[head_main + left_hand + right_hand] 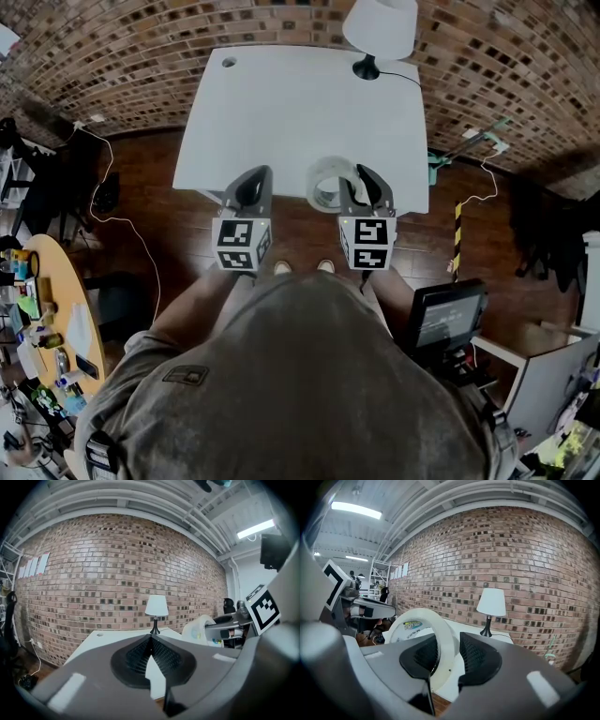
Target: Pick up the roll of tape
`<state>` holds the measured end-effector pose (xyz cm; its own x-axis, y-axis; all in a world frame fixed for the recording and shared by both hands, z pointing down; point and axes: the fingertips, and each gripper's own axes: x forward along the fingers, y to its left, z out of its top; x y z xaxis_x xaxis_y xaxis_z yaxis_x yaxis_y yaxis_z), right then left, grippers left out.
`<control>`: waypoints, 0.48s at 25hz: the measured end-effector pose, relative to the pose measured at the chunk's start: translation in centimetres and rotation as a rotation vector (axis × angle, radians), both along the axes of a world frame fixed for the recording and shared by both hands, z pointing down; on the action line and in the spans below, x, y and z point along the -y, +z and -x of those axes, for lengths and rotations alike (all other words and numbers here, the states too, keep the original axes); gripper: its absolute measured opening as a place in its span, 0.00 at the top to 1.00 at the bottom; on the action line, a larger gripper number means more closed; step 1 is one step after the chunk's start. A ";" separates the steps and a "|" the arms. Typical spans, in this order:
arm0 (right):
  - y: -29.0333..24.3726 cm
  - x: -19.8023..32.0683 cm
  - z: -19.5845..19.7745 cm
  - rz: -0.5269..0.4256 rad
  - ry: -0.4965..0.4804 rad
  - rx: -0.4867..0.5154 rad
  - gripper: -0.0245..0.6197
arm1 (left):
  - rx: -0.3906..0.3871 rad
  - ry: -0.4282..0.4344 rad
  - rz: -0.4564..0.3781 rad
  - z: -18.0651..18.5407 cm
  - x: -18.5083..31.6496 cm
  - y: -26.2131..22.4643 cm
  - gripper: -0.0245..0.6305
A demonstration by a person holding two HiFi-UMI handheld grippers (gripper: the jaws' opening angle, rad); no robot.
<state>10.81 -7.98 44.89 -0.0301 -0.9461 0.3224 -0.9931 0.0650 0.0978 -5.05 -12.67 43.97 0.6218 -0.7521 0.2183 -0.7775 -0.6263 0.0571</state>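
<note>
There is one roll of tape [327, 184], one white counter [281, 112], one lamp [380, 28] with a white shade at the counter's far edge, and two sets of tongs, one in each hand.

The right tongs [361, 184] stand about half open and are clamped on the roll of tape [438, 641]. One jaw reaches into the roll's hole and the other presses on its outer face, so the white band is pinched between them. The roll stands upright on its edge, over the near edge of the counter, and looks to be lifted off the surface.

The left tongs [251, 185] are beside the right tongs, over the same near edge. The left tongs [151, 637] have their jaws closed tip to tip, holding nothing.
</note>
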 end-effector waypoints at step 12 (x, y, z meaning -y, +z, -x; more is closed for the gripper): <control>-0.1 0.3 0.3 0.006 0.001 -0.011 0.76 | -0.013 0.009 0.016 0.1 0.4 0.3 0.96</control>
